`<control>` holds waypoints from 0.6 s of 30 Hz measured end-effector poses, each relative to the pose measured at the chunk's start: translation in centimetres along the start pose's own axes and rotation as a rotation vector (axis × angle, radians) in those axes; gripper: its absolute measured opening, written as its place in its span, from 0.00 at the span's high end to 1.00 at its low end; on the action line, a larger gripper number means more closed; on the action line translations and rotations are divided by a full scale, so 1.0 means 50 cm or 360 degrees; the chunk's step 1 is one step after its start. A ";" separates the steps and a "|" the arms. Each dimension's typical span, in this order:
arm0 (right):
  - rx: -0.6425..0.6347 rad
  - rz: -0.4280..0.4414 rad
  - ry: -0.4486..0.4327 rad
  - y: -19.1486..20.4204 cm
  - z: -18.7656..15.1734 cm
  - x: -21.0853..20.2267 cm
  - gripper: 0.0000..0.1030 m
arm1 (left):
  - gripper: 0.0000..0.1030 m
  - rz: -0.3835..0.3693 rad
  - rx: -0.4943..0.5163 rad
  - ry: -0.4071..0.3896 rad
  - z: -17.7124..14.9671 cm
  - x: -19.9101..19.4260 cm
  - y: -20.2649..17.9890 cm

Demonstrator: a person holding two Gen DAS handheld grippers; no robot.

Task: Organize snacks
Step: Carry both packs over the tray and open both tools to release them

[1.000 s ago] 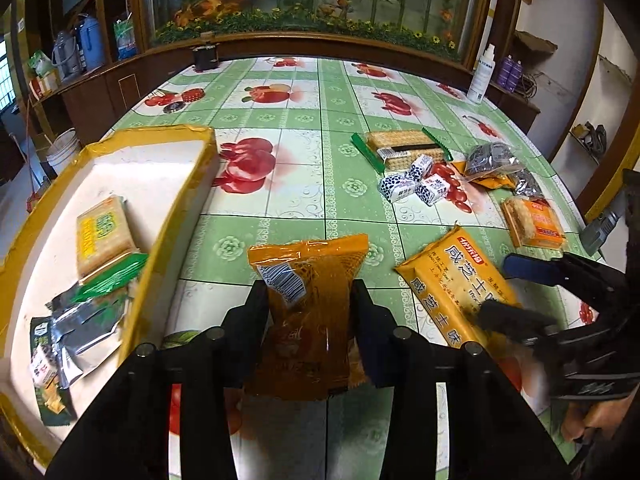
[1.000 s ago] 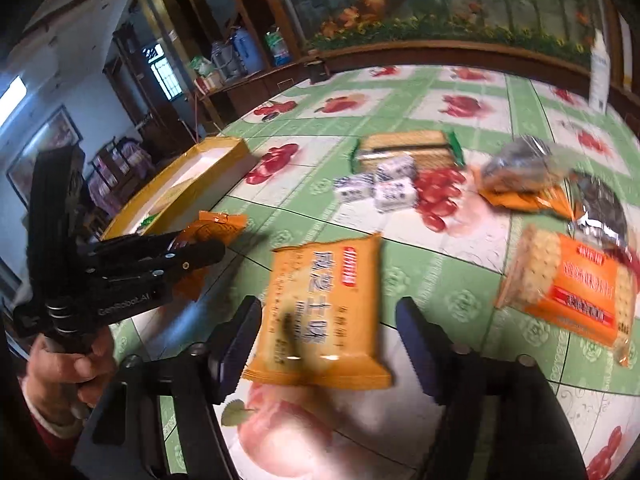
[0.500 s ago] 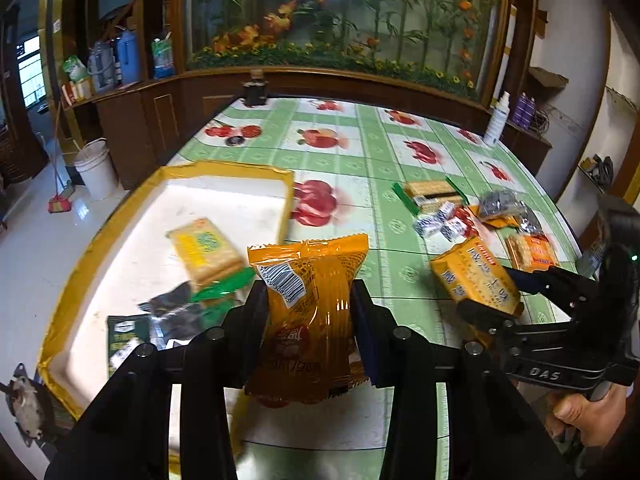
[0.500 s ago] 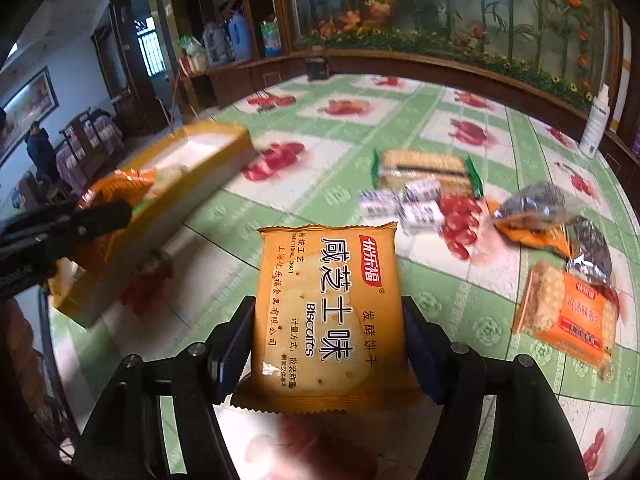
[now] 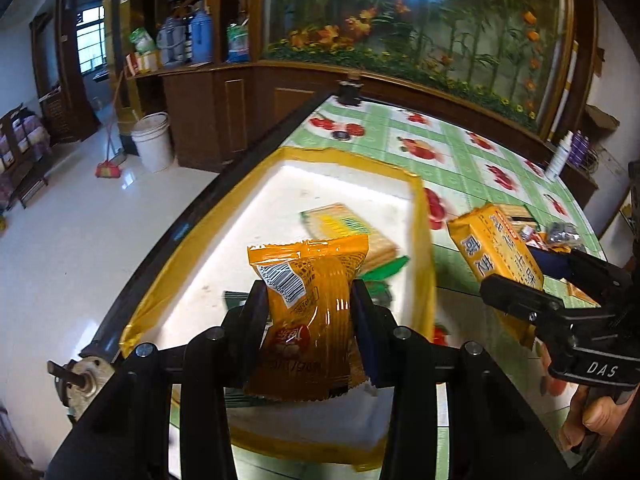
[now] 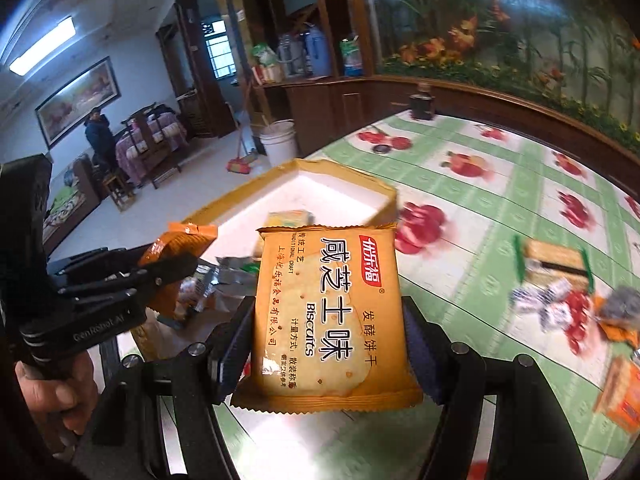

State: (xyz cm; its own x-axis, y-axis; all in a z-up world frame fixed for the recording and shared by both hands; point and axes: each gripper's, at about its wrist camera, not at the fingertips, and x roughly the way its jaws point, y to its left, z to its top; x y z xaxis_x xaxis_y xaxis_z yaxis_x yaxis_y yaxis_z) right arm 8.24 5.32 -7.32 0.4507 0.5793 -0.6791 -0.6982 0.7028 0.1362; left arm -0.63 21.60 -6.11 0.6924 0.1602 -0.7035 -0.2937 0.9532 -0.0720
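Currently, two items in transit toward one container.

Left wrist view. Left gripper (image 5: 310, 316): jaws partly closed, pads pressed on both flanks of the orange snack packet (image 5: 310, 304), which stands upright between them, barcode face showing, lifted clear. Below and beyond it, the yellow-rimmed tray (image 5: 424, 240), white floor, already holding a green-and-yellow cracker pack (image 5: 348, 228) toward 12 o'clock of the packet and dark foil packs partly hidden behind the fingers. Right gripper (image 5: 520, 284) at 3 o'clock, carrying the yellow biscuit pack (image 5: 496, 252) above the tablecloth (image 5: 472, 168), just outside the tray's right rim. Handling advice: lower the packet onto bare white floor at 11 o'clock, short of the cracker pack, before releasing; the glossy film looks slippery, so keep the squeeze until it rests.

Right wrist view. Right gripper (image 6: 328, 344): jaws set wide, closed on the long edges of the yellow biscuit pack (image 6: 328, 312), printed face toward the camera, flat and level. Tray (image 6: 340, 176) at 11 o'clock; left gripper (image 6: 172, 268) with its orange packet (image 6: 184, 244) at 9 o'clock, near. Unsorted snacks (image 6: 552, 272) remain on the cloth at 3 o'clock. Advice: let one hand deposit first, since the two paths converge; clear the near rim, then set the pack flat beside the others, not on top.
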 end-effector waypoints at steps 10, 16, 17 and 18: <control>-0.0084 0.0134 0.0032 0.083 0.085 0.118 0.32 | 0.62 0.0067 -0.0036 0.0045 -0.004 0.035 0.045; -0.0068 0.0151 0.0099 0.084 0.105 0.186 0.32 | 0.59 0.0101 -0.0059 0.0094 0.003 0.059 0.056; -0.0058 0.0158 0.0112 0.081 0.105 0.195 0.32 | 0.58 0.0111 -0.0066 0.0098 0.003 0.060 0.058; -0.0051 0.0164 0.0124 0.081 0.105 0.201 0.30 | 0.53 0.0127 -0.0073 0.0097 0.002 0.059 0.059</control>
State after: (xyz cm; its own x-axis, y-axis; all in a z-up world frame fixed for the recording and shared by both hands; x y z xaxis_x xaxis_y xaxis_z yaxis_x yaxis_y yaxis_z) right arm 12.86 16.14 -9.82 0.3324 0.6130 -0.7168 -0.7565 0.6271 0.1855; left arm 0.61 24.90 -8.35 0.6249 0.2178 -0.7497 -0.3771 0.9251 -0.0456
